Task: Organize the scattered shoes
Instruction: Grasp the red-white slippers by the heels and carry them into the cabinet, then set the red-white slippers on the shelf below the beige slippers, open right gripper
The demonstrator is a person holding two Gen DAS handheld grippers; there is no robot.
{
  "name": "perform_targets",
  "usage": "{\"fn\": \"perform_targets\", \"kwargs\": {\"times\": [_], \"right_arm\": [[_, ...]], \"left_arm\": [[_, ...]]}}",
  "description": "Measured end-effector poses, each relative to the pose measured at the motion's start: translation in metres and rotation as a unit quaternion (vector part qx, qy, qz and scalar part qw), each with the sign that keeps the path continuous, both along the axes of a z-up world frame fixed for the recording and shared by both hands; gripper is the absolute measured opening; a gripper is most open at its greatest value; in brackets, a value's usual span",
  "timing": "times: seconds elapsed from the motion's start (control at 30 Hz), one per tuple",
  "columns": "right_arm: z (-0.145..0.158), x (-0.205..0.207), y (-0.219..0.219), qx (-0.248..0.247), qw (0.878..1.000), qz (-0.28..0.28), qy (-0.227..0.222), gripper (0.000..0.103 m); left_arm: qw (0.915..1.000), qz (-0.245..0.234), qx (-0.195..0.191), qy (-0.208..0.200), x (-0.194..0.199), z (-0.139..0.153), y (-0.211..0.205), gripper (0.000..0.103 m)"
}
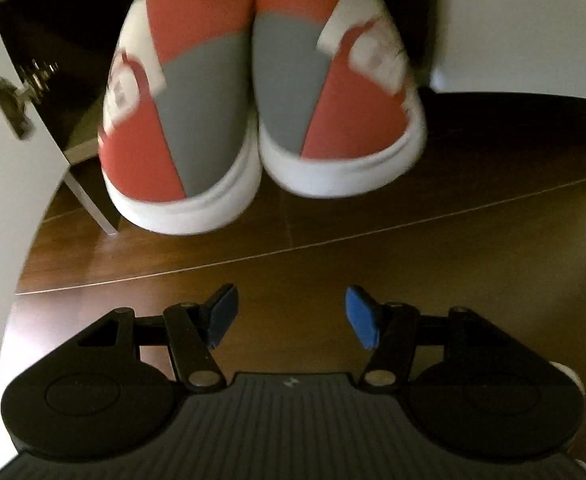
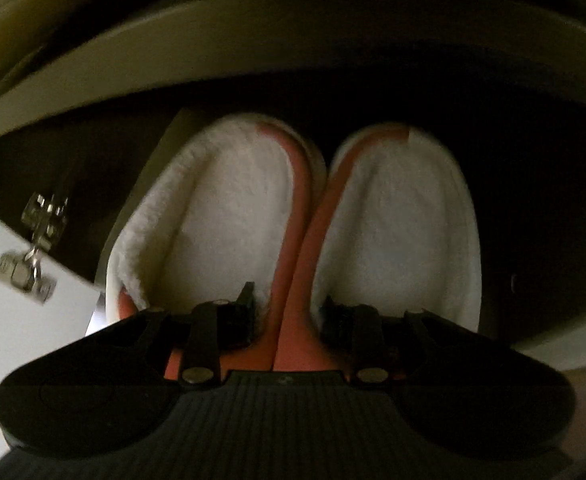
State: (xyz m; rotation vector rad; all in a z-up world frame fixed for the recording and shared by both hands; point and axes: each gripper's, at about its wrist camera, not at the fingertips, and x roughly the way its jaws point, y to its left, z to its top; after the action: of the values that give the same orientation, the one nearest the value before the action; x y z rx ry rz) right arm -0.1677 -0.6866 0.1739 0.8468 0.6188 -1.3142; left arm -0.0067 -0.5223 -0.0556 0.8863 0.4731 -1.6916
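A pair of red, grey and white slippers (image 1: pixel 253 92) hangs side by side, heels toward me, above the wooden floor at the mouth of a dark cabinet. My left gripper (image 1: pixel 291 314) stays below and behind them, open, with nothing between its blue pads (image 1: pixel 361 316). In the right wrist view the same slippers (image 2: pixel 221 220) show their white fleece lining and point into the cabinet. My right gripper (image 2: pixel 289 308) is shut on their two touching inner heel walls, one finger (image 2: pixel 245 304) inside each slipper.
A white cabinet door with a metal hinge (image 1: pixel 13 108) stands open on the left, and another white panel (image 1: pixel 513 20) on the right. Brown wooden floor (image 1: pixel 373 260) lies below. A shelf board (image 2: pixel 293 28) spans above the slippers; the cabinet interior behind is dark.
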Motion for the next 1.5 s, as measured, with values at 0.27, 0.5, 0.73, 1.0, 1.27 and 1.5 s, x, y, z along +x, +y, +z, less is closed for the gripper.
{"fn": "perform_targets", "kwargs": {"times": [0.27,0.5,0.73,1.0,1.27,1.5], "right_arm": [[-0.006,0.001,-0.005,-0.061,0.998,0.009,0.029,0.046],[-0.004,-0.015,0.043,-0.209,0.978,0.017,0.021,0.086],[-0.006,-0.022,0.112,-0.315,0.944,0.092,0.042,0.094],[-0.015,-0.073,0.193,-0.288,0.944,0.148,0.058,0.090],[-0.044,-0.068,0.214,-0.242,0.948,0.173,0.115,0.045],[-0.046,-0.083,0.190,-0.242,0.955,0.124,0.120,0.053]], "left_arm": [[0.9992,-0.011,-0.026,0.030,-0.003,0.014,-0.017,0.065],[0.9986,-0.037,-0.034,-0.014,-0.012,0.018,-0.013,0.065],[0.9934,-0.079,-0.038,-0.074,-0.020,0.009,0.001,0.066],[0.9772,-0.145,-0.037,-0.151,-0.015,0.007,0.026,0.067],[0.9649,-0.169,-0.020,-0.200,-0.004,0.013,0.030,0.066],[0.9515,-0.197,-0.029,-0.235,-0.031,0.007,0.027,0.064]]}}
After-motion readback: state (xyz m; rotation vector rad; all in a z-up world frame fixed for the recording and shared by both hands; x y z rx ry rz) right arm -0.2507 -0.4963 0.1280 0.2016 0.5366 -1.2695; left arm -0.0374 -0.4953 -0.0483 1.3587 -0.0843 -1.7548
